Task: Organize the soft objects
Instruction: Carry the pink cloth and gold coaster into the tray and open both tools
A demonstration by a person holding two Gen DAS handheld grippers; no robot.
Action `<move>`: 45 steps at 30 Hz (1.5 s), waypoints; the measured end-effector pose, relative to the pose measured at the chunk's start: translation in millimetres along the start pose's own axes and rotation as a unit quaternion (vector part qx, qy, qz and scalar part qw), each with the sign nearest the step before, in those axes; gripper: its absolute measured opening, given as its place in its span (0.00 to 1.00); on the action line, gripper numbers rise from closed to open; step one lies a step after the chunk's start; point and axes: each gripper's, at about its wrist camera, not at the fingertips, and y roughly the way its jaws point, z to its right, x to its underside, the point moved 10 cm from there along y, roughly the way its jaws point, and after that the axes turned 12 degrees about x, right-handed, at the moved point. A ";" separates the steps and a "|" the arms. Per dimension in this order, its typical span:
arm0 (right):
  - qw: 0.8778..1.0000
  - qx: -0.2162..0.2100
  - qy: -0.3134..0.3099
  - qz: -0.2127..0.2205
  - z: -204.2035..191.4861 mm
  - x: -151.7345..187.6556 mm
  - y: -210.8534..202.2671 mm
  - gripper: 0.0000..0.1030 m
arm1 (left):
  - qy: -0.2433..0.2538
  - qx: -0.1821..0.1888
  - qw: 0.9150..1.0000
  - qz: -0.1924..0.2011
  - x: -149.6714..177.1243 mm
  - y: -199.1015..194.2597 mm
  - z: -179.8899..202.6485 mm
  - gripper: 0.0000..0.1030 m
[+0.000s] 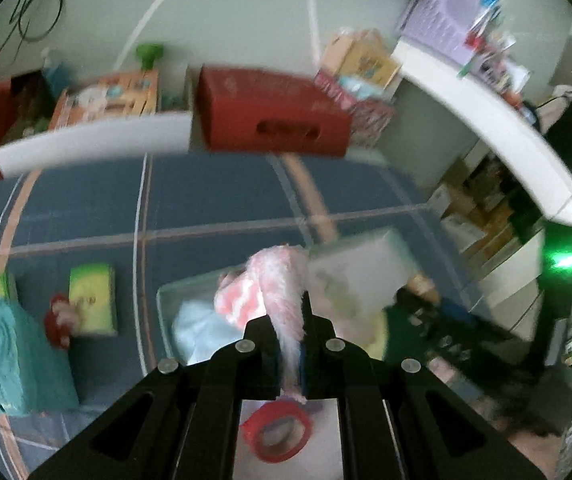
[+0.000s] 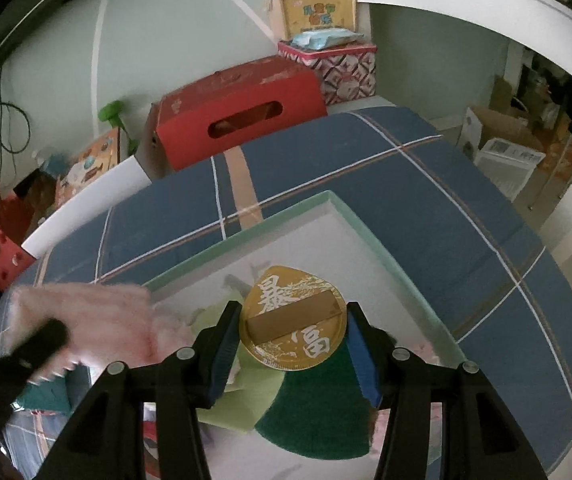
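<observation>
My left gripper point(image 1: 289, 320) is shut on a fluffy pink and white soft piece point(image 1: 281, 280), which hangs over a shallow pale-rimmed box point(image 1: 160, 300) on the blue bed cover. A light blue soft item point(image 1: 193, 328) lies inside the box. In the right wrist view my right gripper point(image 2: 293, 312) has its blue pads against both edges of a round gold disc point(image 2: 286, 300) with white characters and a brown band, above the box's green rim point(image 2: 338, 208). The pink piece point(image 2: 97, 316) shows blurred at the left, beside the left gripper's black finger point(image 2: 45, 338).
A teal bag point(image 1: 13, 352), a yellow-green block point(image 1: 91, 300) and a small red plush point(image 1: 59, 320) lie left of the box. A red tape roll point(image 1: 275, 428) sits below the left fingers. A red carton point(image 2: 237, 108) stands past the bed. Dark green and light green pieces point(image 2: 318, 408) lie under the disc.
</observation>
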 end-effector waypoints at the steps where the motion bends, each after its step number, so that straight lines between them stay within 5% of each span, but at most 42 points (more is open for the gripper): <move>1: 1.000 -0.002 -0.002 -0.001 -2.0 1.1 0.3 0.53 | -0.004 -0.008 1.000 -0.010 4.1 3.6 -4.3 0.06; 9: 1.000 -0.011 -0.026 -0.009 -20.1 8.4 2.1 0.53 | -0.014 -0.058 0.996 -0.070 29.5 24.0 -28.5 0.06; 19: 0.999 -0.014 -0.036 -0.026 -29.5 15.7 5.8 0.56 | -0.037 -0.054 0.994 -0.090 36.1 24.3 -36.0 0.08; 21: 0.999 -0.018 -0.034 -0.026 -30.9 15.5 3.2 0.66 | -0.042 -0.054 0.993 -0.092 35.2 22.3 -36.7 0.15; 23: 0.999 -0.018 -0.036 -0.025 -31.9 15.2 -0.4 0.67 | -0.048 -0.055 0.993 -0.094 35.2 18.6 -38.0 0.33; 28: 0.999 -0.007 -0.037 -0.015 -29.8 11.6 -13.8 0.67 | -0.053 -0.058 0.993 -0.084 30.3 2.5 -39.8 0.35; 31: 0.999 -0.007 -0.037 -0.004 -29.0 7.3 -27.1 0.68 | -0.054 -0.064 0.994 -0.067 23.7 -12.2 -41.9 0.45; 35: 0.999 0.000 -0.044 0.005 -30.7 5.1 -40.4 0.80 | -0.061 -0.092 0.993 -0.046 16.3 -33.6 -52.4 0.65; 40: 0.998 0.012 -0.068 0.008 -38.9 6.9 -46.6 0.89 | -0.068 -0.123 0.990 -0.032 13.4 -51.1 -68.2 0.68; 42: 0.997 0.016 -0.080 0.010 -43.1 8.2 -47.6 1.00 | -0.073 -0.137 0.987 -0.030 14.9 -55.6 -74.9 0.75; 45: 0.996 0.020 -0.088 0.016 -46.1 10.1 -50.1 1.00 | -0.082 -0.151 0.985 -0.021 16.4 -62.5 -83.0 0.83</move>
